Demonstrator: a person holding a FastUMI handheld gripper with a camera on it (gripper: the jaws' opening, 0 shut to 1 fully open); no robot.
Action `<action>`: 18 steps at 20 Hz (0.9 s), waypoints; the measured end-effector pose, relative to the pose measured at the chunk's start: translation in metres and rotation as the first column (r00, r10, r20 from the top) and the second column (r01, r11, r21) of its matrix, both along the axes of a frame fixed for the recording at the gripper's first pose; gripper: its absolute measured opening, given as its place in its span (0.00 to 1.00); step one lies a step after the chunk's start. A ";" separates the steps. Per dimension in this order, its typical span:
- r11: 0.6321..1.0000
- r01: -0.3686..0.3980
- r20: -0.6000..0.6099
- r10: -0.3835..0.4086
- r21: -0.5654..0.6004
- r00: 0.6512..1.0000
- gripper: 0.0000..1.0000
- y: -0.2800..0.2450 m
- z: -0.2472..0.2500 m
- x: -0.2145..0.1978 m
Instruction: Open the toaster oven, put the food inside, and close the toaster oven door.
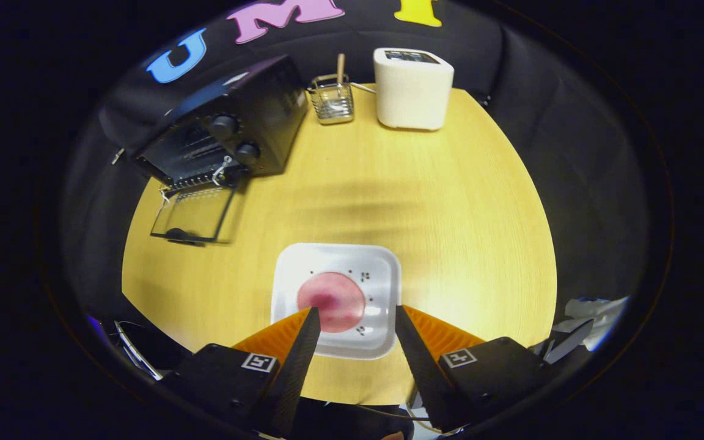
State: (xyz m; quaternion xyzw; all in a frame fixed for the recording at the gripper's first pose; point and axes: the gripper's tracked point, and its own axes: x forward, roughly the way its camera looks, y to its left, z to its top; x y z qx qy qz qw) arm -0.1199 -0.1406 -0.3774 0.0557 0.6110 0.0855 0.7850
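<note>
Parted black fingers (352,318) over round pink food (331,301)

Open claw (355,315) hovers over pink food (332,301) on white plate (382,269); toaster oven (217,131) door (193,214) down.

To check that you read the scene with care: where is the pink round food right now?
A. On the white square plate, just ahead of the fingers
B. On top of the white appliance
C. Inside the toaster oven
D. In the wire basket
A: the pink food lies on the white plate, just ahead of the open gripper, while the toaster oven stands beyond with its door folded down.
</note>
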 end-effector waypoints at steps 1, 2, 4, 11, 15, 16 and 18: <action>1.000 0.006 -0.033 -0.006 0.000 0.999 0.82 -0.006 -0.011 0.000; 1.000 0.005 -0.064 -0.005 0.001 0.998 0.83 -0.011 -0.019 0.000; 1.000 0.003 -0.118 -0.002 0.007 0.993 0.73 -0.016 -0.035 -0.001; 1.000 -0.022 -0.189 0.025 0.017 0.982 0.25 -0.017 -0.056 0.003; 0.991 0.067 -0.207 -0.042 0.116 0.978 0.05 -0.017 -0.053 0.003; 0.982 0.101 -0.205 -0.068 0.157 0.976 0.05 -0.016 -0.051 0.003; 0.946 0.201 -0.220 -0.145 0.256 0.965 0.05 -0.011 -0.045 0.002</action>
